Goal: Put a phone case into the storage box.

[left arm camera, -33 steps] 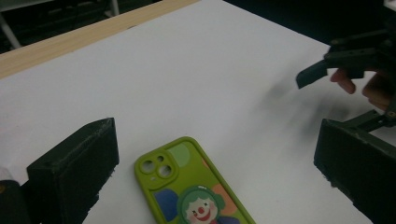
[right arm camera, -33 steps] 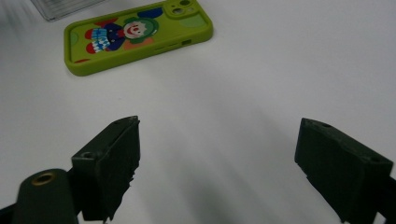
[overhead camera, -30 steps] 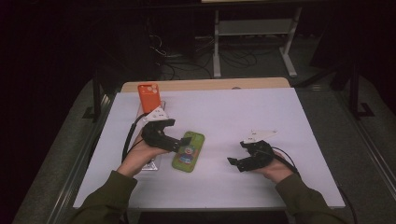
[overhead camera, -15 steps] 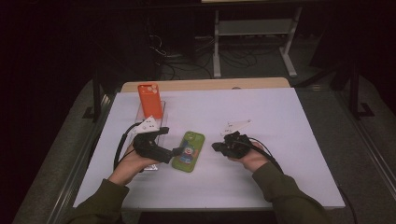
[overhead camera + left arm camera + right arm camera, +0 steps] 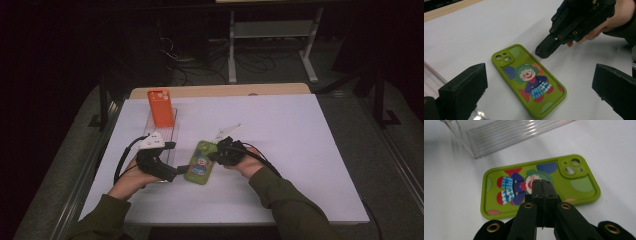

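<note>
A green phone case [image 5: 199, 167] with a clown picture lies camera side up on the white table. In the left gripper view the case [image 5: 529, 80] lies between the wide-apart jaws of my left gripper [image 5: 540, 67], which touch nothing. In the high view my left gripper [image 5: 172, 160] sits just left of the case. My right gripper [image 5: 541, 183] is shut with nothing between its jaws, its tip low over the case [image 5: 579, 182]. From the left gripper view the right gripper [image 5: 544, 51] points at the case's long edge near the camera end; whether it touches I cannot tell.
An orange phone case [image 5: 161, 107] stands upright in a clear ribbed rack [image 5: 167, 135] behind the left hand. The rack [image 5: 499, 135] lies close beyond the green case. The white table sheet [image 5: 310, 150] stretches bare to the right. Dark floor and cables lie beyond the table.
The right hand has moved left across the table, from well right of the green case up to it. The left gripper has slid slightly back and left.
</note>
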Motion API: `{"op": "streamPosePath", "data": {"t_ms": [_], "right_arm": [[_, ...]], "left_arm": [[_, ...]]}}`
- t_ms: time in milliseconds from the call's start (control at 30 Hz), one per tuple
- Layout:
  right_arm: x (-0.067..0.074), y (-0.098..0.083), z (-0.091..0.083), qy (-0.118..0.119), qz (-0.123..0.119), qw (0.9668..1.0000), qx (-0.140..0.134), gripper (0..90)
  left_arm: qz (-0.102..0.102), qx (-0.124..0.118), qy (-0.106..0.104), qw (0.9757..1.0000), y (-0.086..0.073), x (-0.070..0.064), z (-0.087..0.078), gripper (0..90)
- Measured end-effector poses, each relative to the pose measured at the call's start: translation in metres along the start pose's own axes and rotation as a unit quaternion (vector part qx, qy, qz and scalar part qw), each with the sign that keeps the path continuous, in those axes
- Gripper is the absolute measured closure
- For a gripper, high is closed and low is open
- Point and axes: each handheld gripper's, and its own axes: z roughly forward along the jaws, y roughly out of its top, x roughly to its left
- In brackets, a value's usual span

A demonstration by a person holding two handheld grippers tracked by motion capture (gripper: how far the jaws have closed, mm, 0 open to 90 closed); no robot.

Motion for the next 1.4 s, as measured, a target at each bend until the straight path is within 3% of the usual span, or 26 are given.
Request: {"op": "streamPosePath", "data": {"t_ms": [100, 167, 200, 633, 867, 1400], "right_arm": [[0.000, 0.006, 0.007, 0.003, -0.002, 1.0000, 0.004, 88.6], [0.001, 0.010, 0.011, 0.005, -0.008, 0.9999, 0.007, 88.7], [0.000, 0.011, 0.013, 0.000, -0.023, 0.9997, 0.010, 88.6], [0.006, 0.032, 0.040, 0.007, -0.057, 0.9980, 0.026, 88.7], [0.015, 0.041, 0.054, 0.024, -0.055, 0.9974, 0.042, 88.7], [0.027, 0.039, 0.079, 0.046, -0.066, 0.9949, 0.061, 88.8]], "left_arm": [[0.001, 0.004, 0.004, 1.0000, -0.001, 0.002, 0.000, 0.0], [0.002, 0.006, 0.004, 1.0000, -0.002, 0.002, 0.001, 0.0], [0.001, 0.007, 0.003, 1.0000, -0.002, 0.001, 0.002, 0.0], [0.004, 0.012, 0.007, 0.9999, -0.002, 0.004, 0.001, 0.0], [0.001, 0.011, 0.008, 0.9999, -0.002, 0.005, 0.001, 0.0], [0.011, 0.015, 0.009, 0.9998, 0.000, 0.006, -0.001, 0.0]]}}
